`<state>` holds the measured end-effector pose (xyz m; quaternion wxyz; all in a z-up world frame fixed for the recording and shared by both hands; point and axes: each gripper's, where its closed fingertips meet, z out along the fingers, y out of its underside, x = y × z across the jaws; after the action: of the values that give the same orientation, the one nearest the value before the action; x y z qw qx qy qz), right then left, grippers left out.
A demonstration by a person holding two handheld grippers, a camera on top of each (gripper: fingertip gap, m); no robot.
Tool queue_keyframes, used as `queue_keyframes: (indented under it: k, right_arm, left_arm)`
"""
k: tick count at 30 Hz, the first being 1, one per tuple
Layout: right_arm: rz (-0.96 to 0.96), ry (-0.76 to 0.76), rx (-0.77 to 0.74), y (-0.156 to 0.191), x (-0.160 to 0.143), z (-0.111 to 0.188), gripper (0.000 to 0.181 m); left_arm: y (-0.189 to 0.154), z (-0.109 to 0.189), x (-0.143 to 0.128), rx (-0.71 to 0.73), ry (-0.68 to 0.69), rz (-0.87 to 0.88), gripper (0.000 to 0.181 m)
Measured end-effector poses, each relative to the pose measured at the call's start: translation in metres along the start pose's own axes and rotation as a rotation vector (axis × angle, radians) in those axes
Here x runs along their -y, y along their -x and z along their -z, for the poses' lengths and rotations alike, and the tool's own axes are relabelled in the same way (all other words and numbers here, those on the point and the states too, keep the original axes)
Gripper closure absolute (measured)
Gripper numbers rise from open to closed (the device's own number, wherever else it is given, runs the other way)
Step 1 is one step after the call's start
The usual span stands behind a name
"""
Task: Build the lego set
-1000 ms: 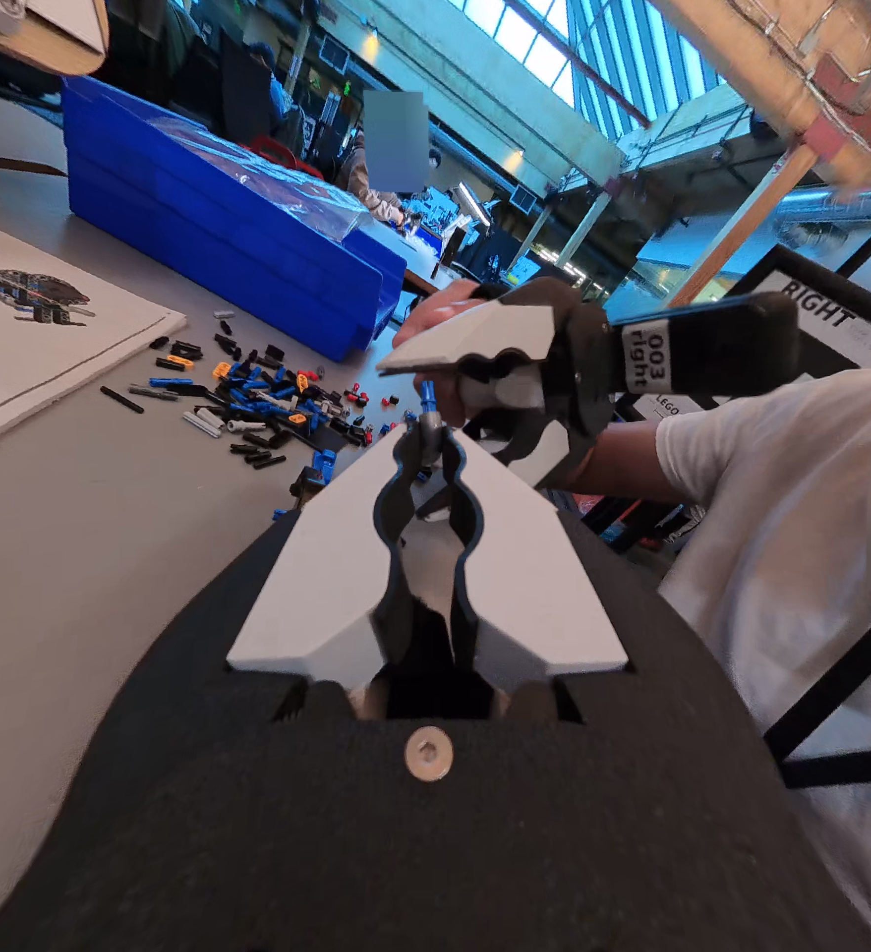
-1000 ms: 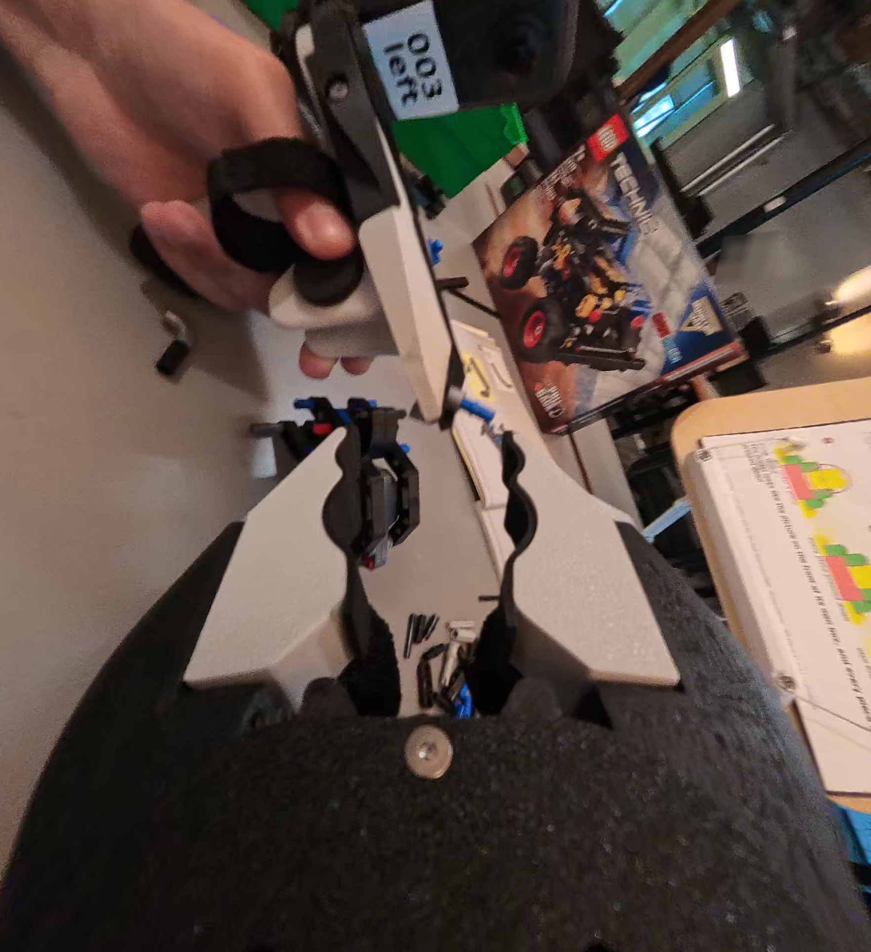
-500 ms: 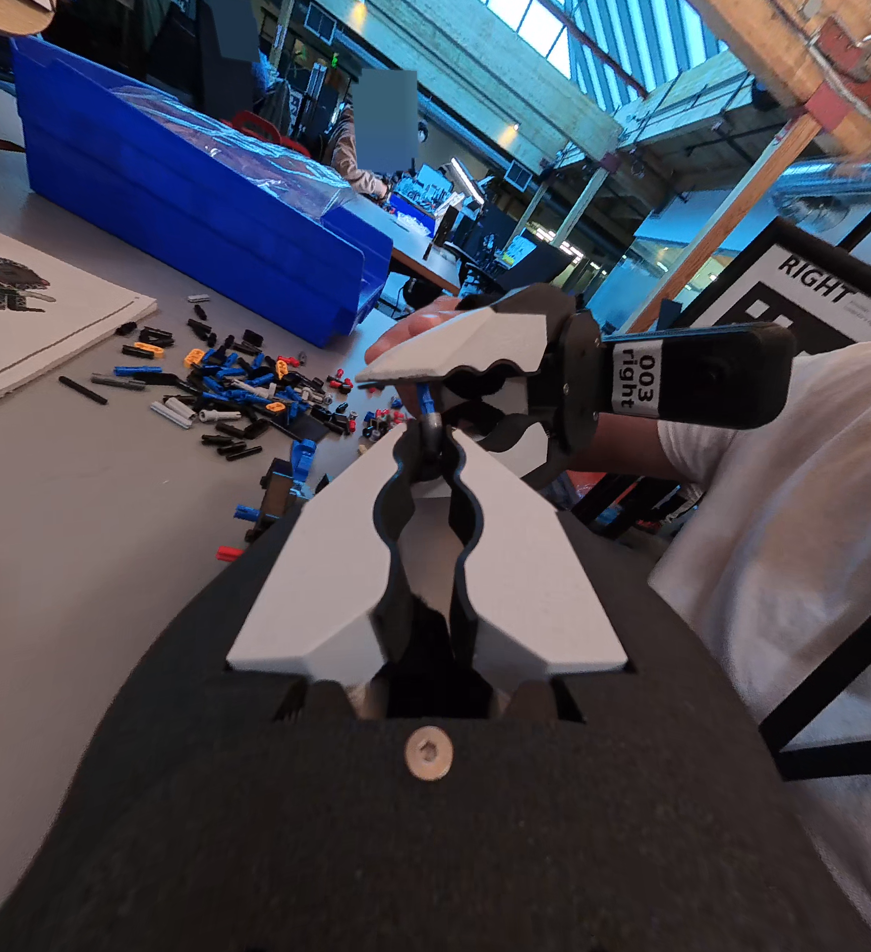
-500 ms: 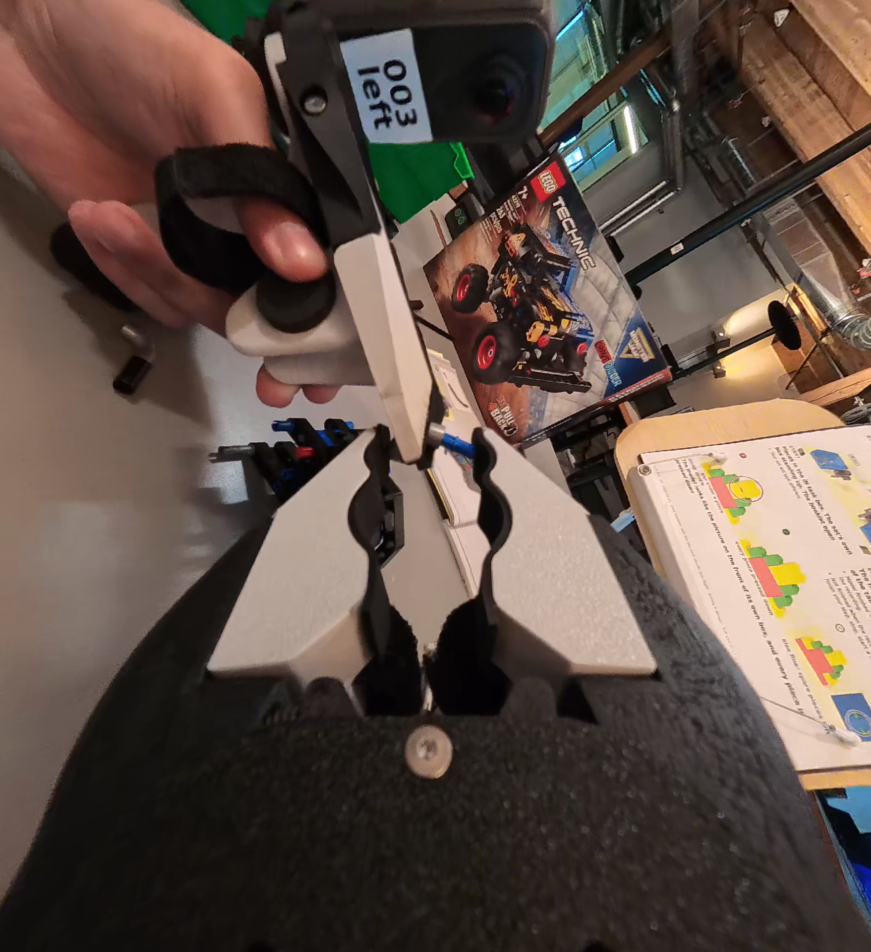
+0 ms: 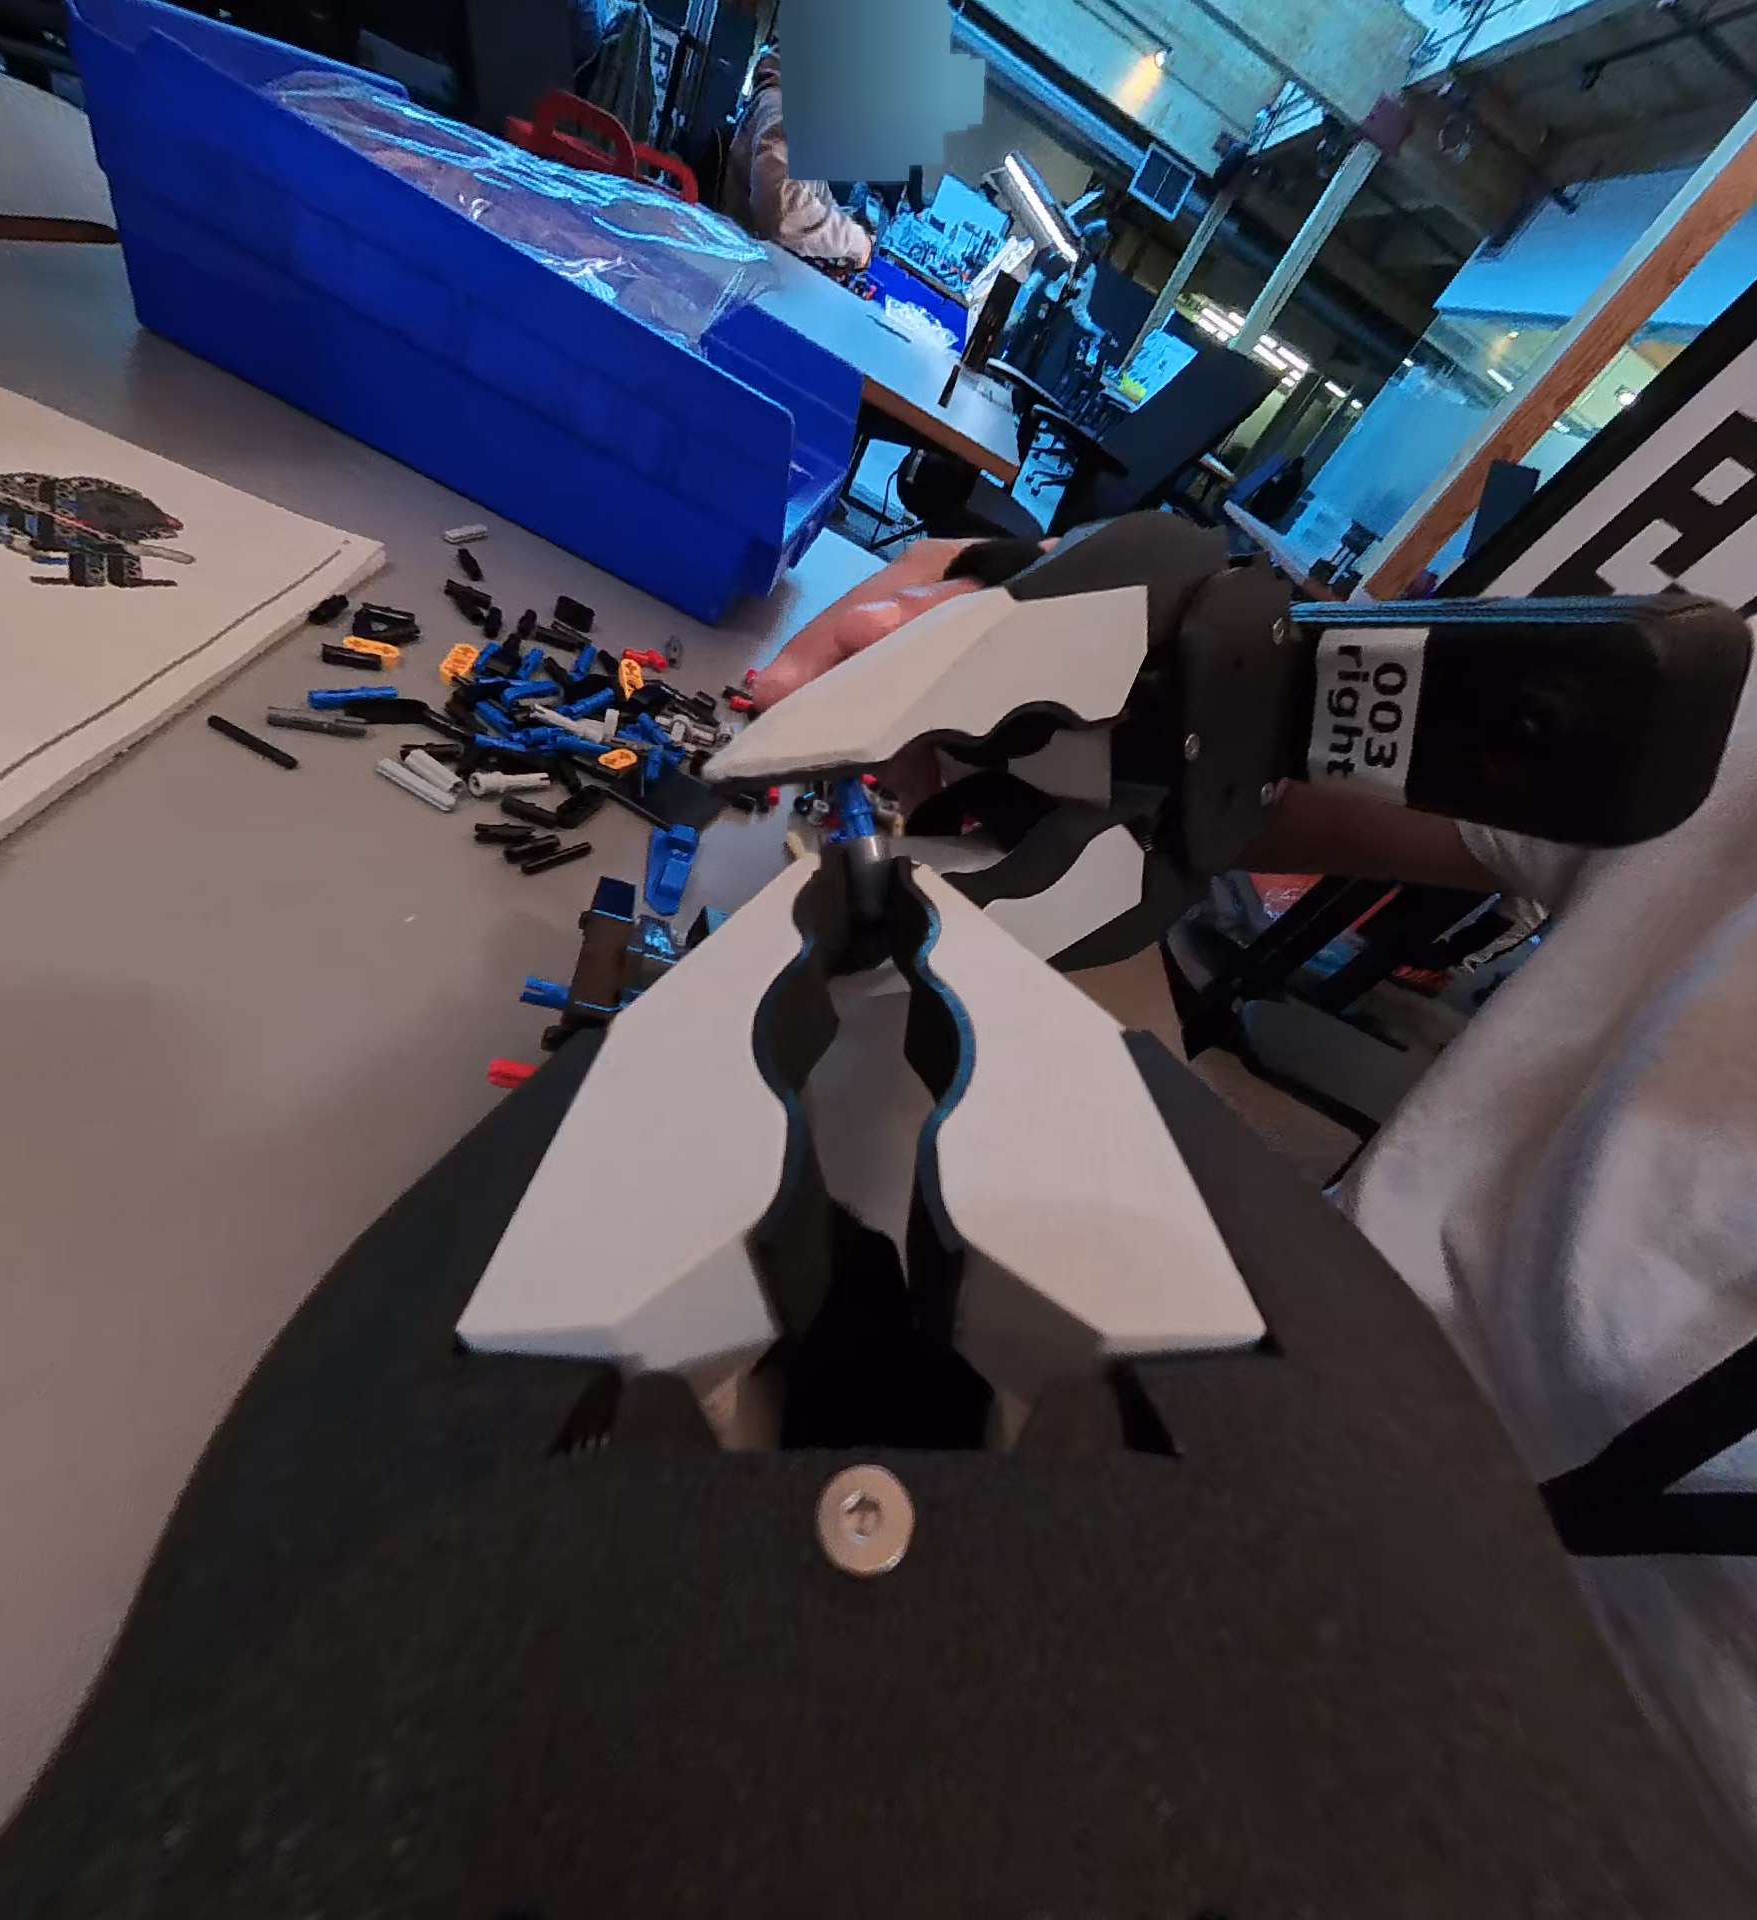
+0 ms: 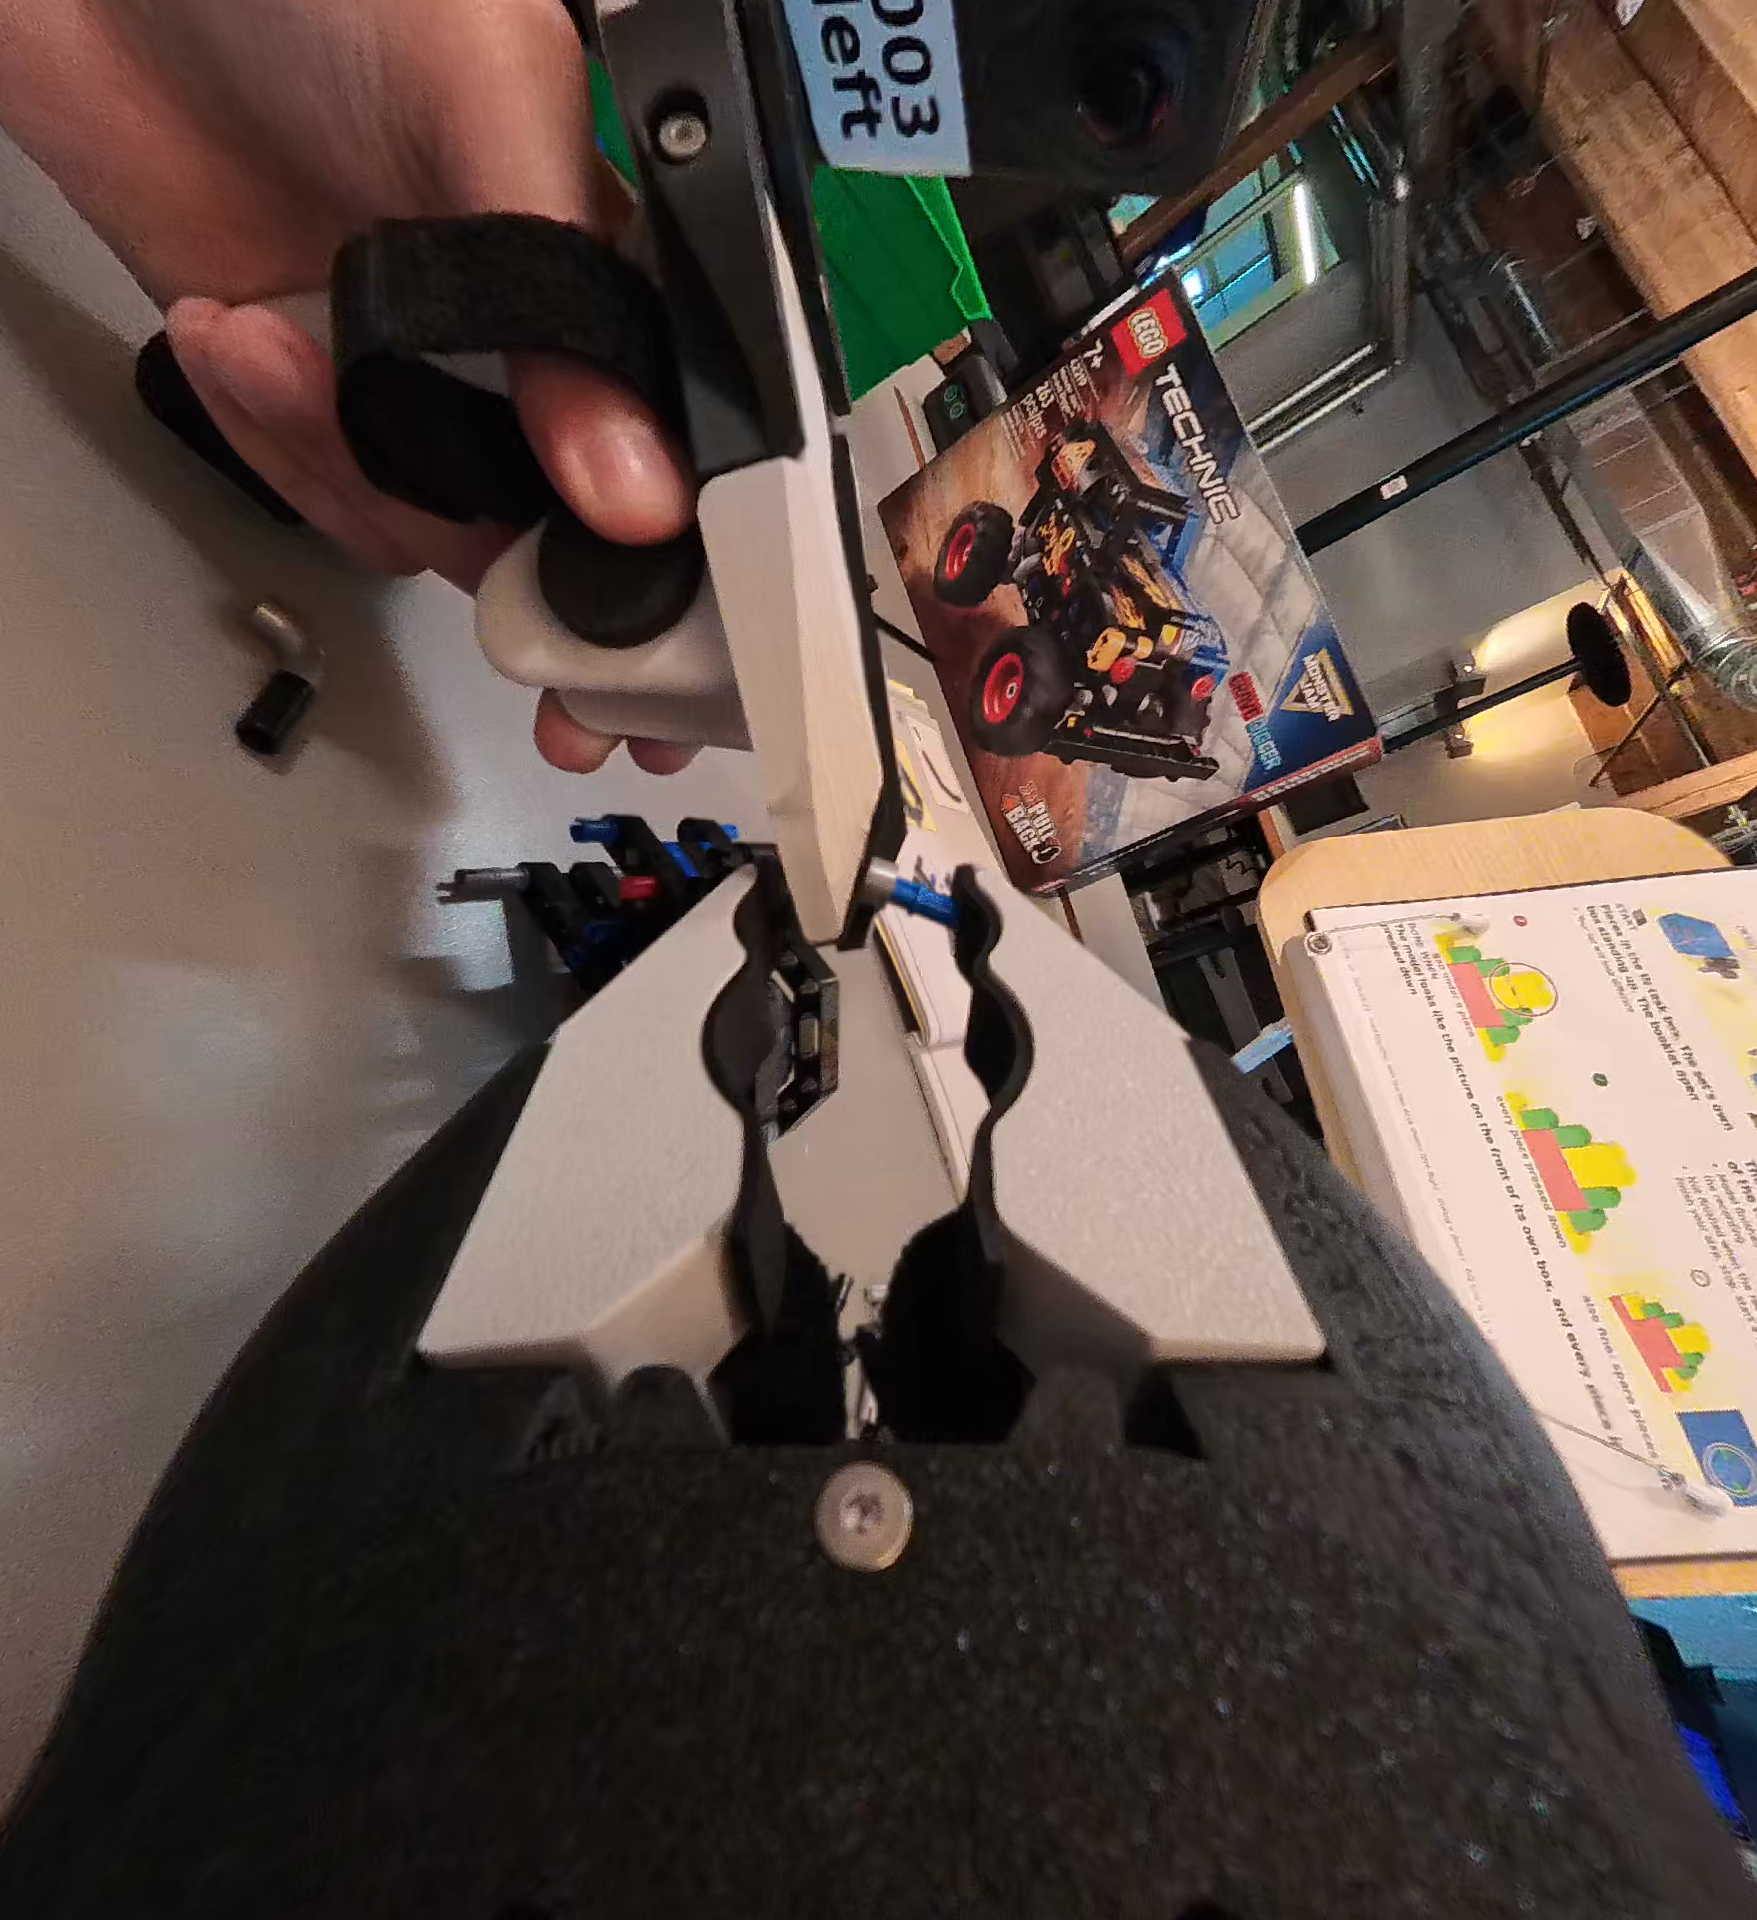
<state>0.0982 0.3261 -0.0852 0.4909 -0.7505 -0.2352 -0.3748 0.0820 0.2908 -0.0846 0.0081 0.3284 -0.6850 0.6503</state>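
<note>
The left gripper (image 5: 861, 883) pinches a small grey-and-blue plastic pin (image 5: 856, 831); the right gripper (image 6: 858, 914), jaws parted, seems to carry a black angular piece (image 6: 801, 1039) against one finger.

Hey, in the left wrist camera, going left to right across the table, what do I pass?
Instruction booklet → loose black pin → pile of small Lego pieces → blue-and-grey pin pinched in the left gripper → right gripper → white sleeve.

Matt grey table (image 5: 178, 1039); glossy plastic blue bin (image 5: 458, 343); paper booklet (image 5: 74, 613); glossy cardboard box (image 6: 1123, 582).
</note>
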Motion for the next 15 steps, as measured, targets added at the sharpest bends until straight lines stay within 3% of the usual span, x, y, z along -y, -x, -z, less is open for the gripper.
queue_keyframes:
  k: [9, 13, 15]
  right_arm:
    - [0.066, 0.030, -0.006, 0.0030, -0.0043, -0.0030, 0.149]
    - [-0.038, 0.059, 0.002, -0.0047, -0.0042, -0.0025, 0.141]
    - [-0.053, 0.060, 0.029, -0.0001, -0.0033, -0.0023, 0.148]
  left_arm:
    - [0.0040, -0.0003, -0.0050, 0.031, 0.036, -0.014, 0.175]
    - [0.0026, 0.0017, 0.0016, 0.030, 0.009, -0.034, 0.175]
    - [0.0012, 0.0017, 0.0017, 0.038, 0.013, -0.060, 0.175]
